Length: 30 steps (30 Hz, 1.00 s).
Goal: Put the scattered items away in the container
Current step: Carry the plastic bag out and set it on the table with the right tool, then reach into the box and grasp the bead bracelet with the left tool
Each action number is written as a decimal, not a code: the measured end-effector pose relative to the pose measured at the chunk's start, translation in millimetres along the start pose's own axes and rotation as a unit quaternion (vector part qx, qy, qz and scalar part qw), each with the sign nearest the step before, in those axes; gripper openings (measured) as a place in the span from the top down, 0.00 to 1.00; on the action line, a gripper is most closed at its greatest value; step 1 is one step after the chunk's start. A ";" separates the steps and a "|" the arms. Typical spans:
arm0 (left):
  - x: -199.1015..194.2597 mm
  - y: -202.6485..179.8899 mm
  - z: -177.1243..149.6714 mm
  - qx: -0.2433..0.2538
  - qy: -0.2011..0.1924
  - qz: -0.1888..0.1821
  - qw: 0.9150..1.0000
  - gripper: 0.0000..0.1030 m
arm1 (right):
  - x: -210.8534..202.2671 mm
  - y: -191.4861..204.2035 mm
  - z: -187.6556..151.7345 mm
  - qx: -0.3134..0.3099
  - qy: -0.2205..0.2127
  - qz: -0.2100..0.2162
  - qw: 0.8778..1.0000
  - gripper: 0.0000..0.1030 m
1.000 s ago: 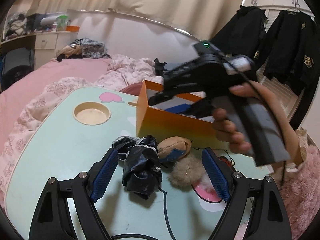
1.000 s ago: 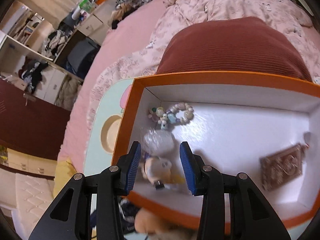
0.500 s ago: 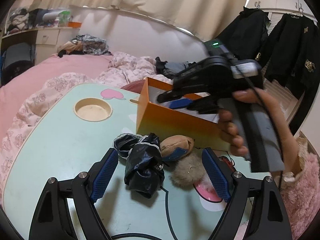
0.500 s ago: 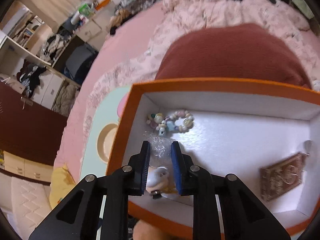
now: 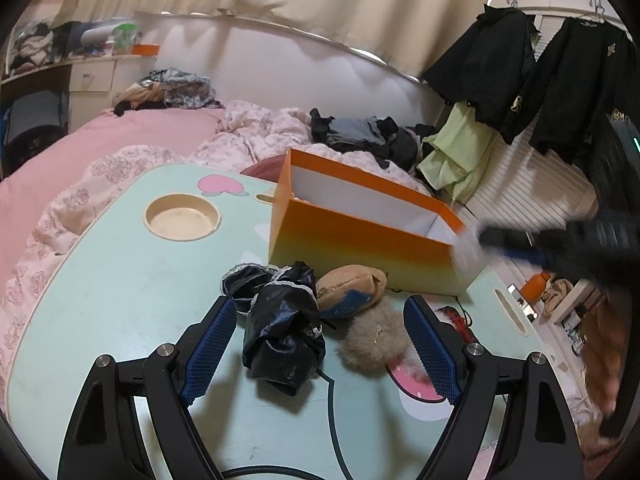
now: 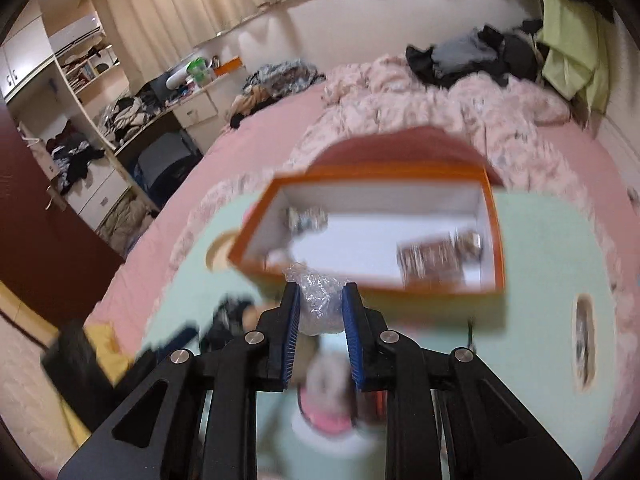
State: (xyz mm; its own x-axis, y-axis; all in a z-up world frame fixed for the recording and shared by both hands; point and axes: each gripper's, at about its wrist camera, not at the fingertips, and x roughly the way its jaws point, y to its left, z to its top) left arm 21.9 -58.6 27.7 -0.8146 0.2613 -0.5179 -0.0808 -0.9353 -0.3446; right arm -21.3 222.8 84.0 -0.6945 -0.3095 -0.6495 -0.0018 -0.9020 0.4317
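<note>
The right gripper (image 6: 320, 312), a second ago open inside the orange box (image 6: 372, 282), has clamped a crinkly clear bag (image 6: 318, 300) and pulled it out, low centre of frame. That undoes tidying. The left gripper (image 5: 320, 344) hangs open above a black bundle (image 5: 282, 336) and fur ball (image 5: 370, 340) on the green table (image 5: 120, 280).

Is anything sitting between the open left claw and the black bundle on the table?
Nothing visible does. The left claw is open with the black bundle lying between its fingers, table bare on that side. The tan plush and fluffy pom-pom crowd its right side, toward the right finger.
</note>
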 end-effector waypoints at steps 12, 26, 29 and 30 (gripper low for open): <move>-1.9 -4.4 -0.6 0.010 0.005 0.006 1.000 0.17 | 2.5 -62.9 -35.5 0.058 0.021 -0.014 0.998 0.74; -11.0 -18.1 55.7 0.051 -0.015 0.004 0.999 0.17 | -17.4 -72.8 -35.9 0.100 -0.021 0.026 0.994 0.60; 12.5 -35.5 102.0 0.086 0.058 0.023 0.994 0.17 | -17.6 -74.8 -36.6 0.108 -0.025 0.033 0.993 0.60; 23.4 -40.8 113.0 0.098 0.087 0.030 0.991 0.25 | -17.7 -75.0 -36.7 0.107 -0.026 0.031 0.993 0.60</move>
State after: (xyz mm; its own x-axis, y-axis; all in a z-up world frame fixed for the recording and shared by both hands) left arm -58.8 -41.3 118.2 -0.7118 0.2249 -0.6654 -0.1590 -0.9744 -0.1592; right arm 17.5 284.8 40.2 -0.7343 -0.3423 -0.5862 -0.1057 -0.7953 0.5969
